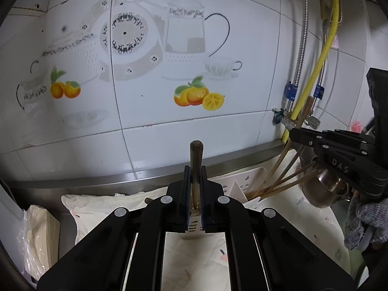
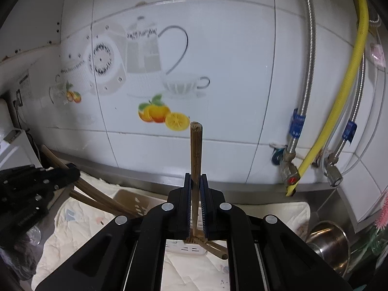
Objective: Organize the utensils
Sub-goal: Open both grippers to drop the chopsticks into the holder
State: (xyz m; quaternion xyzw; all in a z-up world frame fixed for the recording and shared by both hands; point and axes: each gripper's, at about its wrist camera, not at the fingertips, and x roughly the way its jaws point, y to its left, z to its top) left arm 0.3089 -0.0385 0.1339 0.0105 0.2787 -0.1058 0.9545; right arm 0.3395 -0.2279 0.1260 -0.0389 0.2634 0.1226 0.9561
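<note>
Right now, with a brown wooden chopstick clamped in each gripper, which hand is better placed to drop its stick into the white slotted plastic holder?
Probably the left gripper: its chopstick tip already hangs over the holder. The right gripper sits slightly further back.

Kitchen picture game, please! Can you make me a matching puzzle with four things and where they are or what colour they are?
Things:
1. chopstick
2. hose
3. pot
4. oranges

Clues:
A. yellow
B. painted on the wall tile
C. pinched upright in the left gripper
D. shiny metal, on the counter at the right

Pairs: 1-C, 2-A, 3-D, 4-B
</note>
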